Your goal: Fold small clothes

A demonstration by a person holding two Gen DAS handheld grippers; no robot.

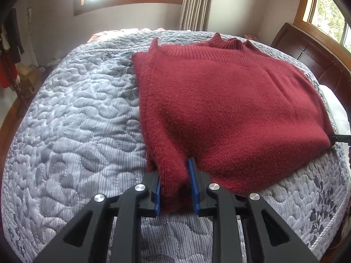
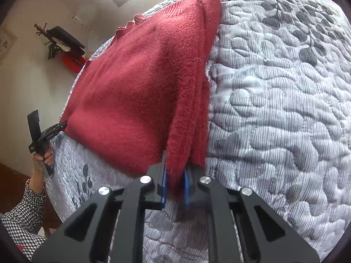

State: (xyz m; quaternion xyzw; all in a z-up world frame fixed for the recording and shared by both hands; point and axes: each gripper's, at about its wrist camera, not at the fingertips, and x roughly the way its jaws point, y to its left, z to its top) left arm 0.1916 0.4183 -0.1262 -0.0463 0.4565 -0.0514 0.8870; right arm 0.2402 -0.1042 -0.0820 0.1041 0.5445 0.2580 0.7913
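**Red sweater [image 1: 230, 100], hem-to-collar fold: tips for the lift**

Got the sweater lying flat on the quilt [image 1: 76, 120], collar [image 1: 232, 41] at the far end by the headboard [image 1: 307, 50]. Looks like the sides are already turned in, going by the stacked layers along both long edges.

Got the left gripper [image 1: 175, 188] pinched shut on the near left hem corner, with a thick wad of knit between the blue pads [image 1: 194, 190]. Same deal for the right gripper [image 2: 175, 184]: clamped on the other hem corner, cloth bunched right down into the jaws.

Probably time for the half fold, so hem up and over to the collar. A few thoughts on doing it clean:

- Check that all the layers are in each pinch, not just the top one. Can't tell from here whether the bottom layer is caught on the right side.
- Lift both corners together and level, just enough to clear the quilt. Fuzzy knit likes to drag and grab on that stitching.
- Hold the two grippers about as far apart as the sweater is wide, so the hem stays taut with no sag in the middle.
- Carry forward in a low arc and lay the hem just short of the collar.
- Open up only once the cloth is resting flat, then back straight out to avoid snagging loops.
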